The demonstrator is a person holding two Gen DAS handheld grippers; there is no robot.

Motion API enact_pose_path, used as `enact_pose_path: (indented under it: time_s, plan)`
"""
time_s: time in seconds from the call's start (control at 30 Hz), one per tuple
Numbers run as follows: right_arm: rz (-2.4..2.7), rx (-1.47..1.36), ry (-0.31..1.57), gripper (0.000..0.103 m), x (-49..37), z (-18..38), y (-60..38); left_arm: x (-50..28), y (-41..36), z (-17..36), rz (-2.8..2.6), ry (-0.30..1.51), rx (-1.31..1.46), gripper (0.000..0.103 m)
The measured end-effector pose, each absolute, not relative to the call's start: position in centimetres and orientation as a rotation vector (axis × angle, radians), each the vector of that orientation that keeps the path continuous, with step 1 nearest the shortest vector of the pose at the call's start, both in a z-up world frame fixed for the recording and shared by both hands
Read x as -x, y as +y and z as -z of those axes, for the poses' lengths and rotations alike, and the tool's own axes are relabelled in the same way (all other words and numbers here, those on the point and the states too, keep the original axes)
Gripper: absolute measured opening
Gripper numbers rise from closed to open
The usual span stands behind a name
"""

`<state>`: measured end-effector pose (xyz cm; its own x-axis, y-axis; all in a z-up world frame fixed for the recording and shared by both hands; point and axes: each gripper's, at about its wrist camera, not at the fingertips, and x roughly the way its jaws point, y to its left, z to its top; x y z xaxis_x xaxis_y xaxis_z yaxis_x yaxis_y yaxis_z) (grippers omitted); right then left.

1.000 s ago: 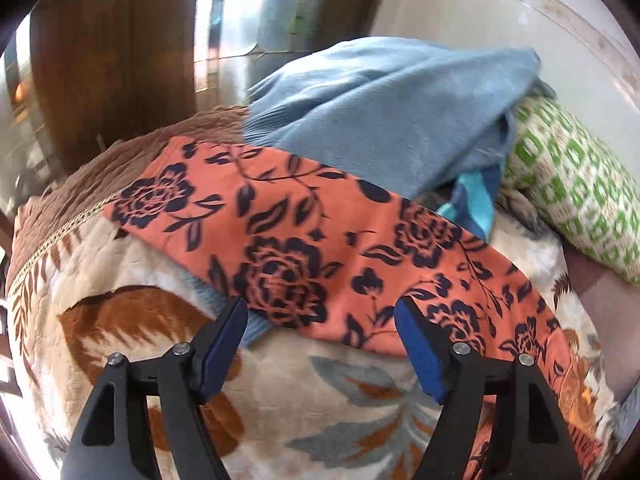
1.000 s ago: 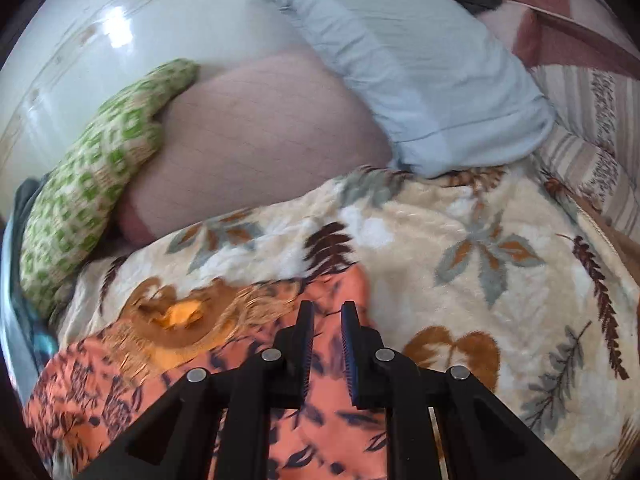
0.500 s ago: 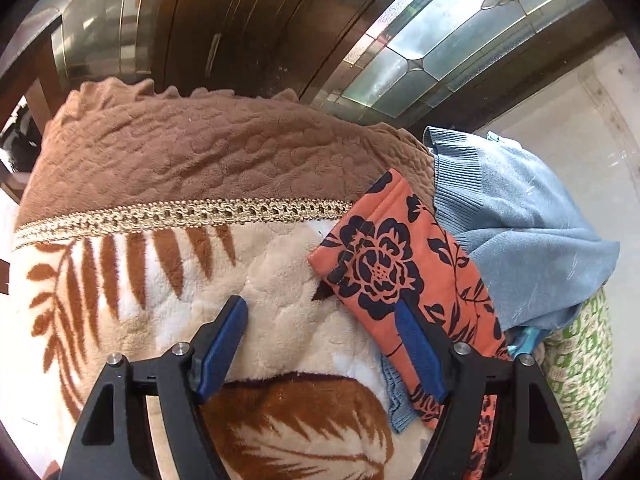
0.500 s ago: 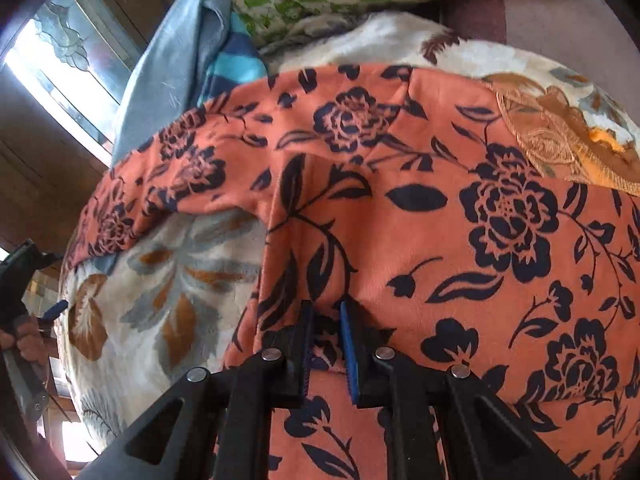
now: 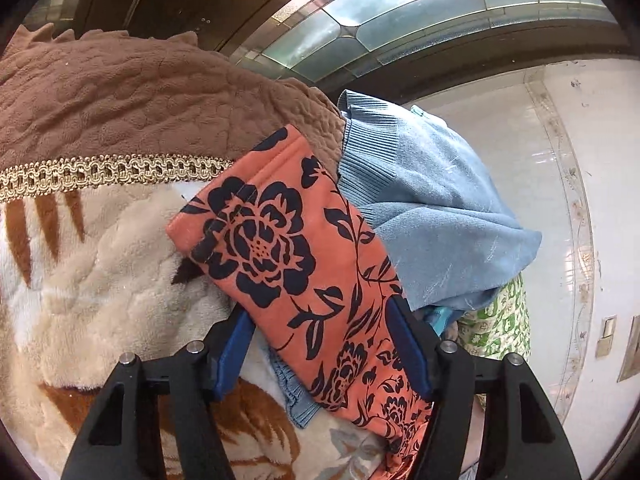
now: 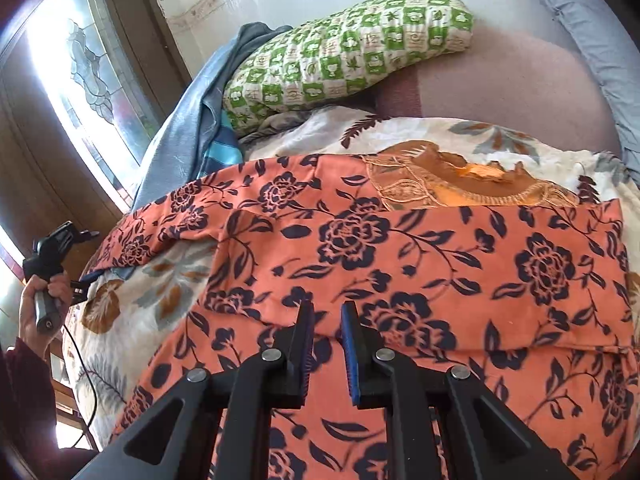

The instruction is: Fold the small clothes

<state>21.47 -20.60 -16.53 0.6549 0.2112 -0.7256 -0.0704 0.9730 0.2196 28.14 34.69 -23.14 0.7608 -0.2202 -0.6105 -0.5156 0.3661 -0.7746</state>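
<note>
On blanket (image 5: 100,280) | left claw (image 5: 320,344) apart astride orange floral garment (image 5: 300,260) | right claw (image 6: 326,330) nearly together above it

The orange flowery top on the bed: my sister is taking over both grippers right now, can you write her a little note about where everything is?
Left gripper: open, its fingers on either side of the sleeve of the orange flowery top, near the cuff; not closed on it.
Right gripper: nearly shut, seemingly pinching the top's lower fabric; the grip itself is hard to see.
The top lies on the leaf-print blanket, sleeve stretched out sideways, embroidered neckline facing up.
Done: the top is mostly spread out.
Left: probably close on the sleeve, fold it inward, then fold the body.
</note>
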Motion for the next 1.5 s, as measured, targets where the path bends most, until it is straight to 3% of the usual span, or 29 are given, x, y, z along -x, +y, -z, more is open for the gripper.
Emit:
enact_pose_path:
  time_s: [0.13, 0.2, 0.3, 0.53, 0.73, 1.0, 1.17, 1.3, 1.37, 1.43, 1.5]
  plan:
    - [-0.137, -0.19, 0.857, 0.017, -19.8, 17.4, -22.4, -29.3, 34.8, 24.9, -0.197, 0.73, 1.282, 0.04]
    - [-0.128, -0.193, 0.856, 0.017, -19.3, 17.7, -22.8, -29.8, 34.8, 25.2, -0.207, 0.717, 1.262, 0.017]
    - [-0.113, -0.186, 0.865, 0.017, -18.8, 18.1, -23.3, -30.1, 34.4, 24.4, -0.237, 0.681, 1.204, 0.007]
    - [-0.086, -0.178, 0.823, 0.015, -17.5, 17.3, -25.4, -30.3, 31.4, 19.0, -0.226, 0.586, 0.959, 0.005]
    - [-0.048, -0.216, 0.766, 0.015, -16.3, 16.6, -29.8, -29.3, 23.4, 12.2, -0.094, 0.515, 0.688, 0.005]
    - [-0.006, -0.309, 0.671, 0.015, -14.1, 16.7, -36.4, -27.7, 5.7, 6.6, 0.164, 0.522, 0.37, 0.005]
    - [-0.004, -0.376, 0.656, 0.015, -14.2, 16.1, -38.9, -25.4, -9.5, 9.2, 0.454, 0.62, 0.124, 0.005]
    - [0.027, -0.453, 0.606, 0.016, -13.3, 15.0, -41.8, -23.3, -18.0, 13.9, 0.713, 0.827, -0.074, 0.02]
    - [0.067, -0.468, 0.603, 0.016, -13.1, 15.1, -43.1, -22.1, -18.8, 14.2, 0.706, 0.811, -0.149, 0.024]
    - [0.067, -0.501, 0.624, 0.015, -13.5, 15.6, -44.0, -22.1, -16.9, 13.0, 0.686, 0.766, -0.121, 0.041]
    - [0.036, -0.544, 0.65, 0.016, -14.3, 16.3, -44.4, -22.9, -13.5, 11.2, 0.668, 0.709, -0.016, 0.074]
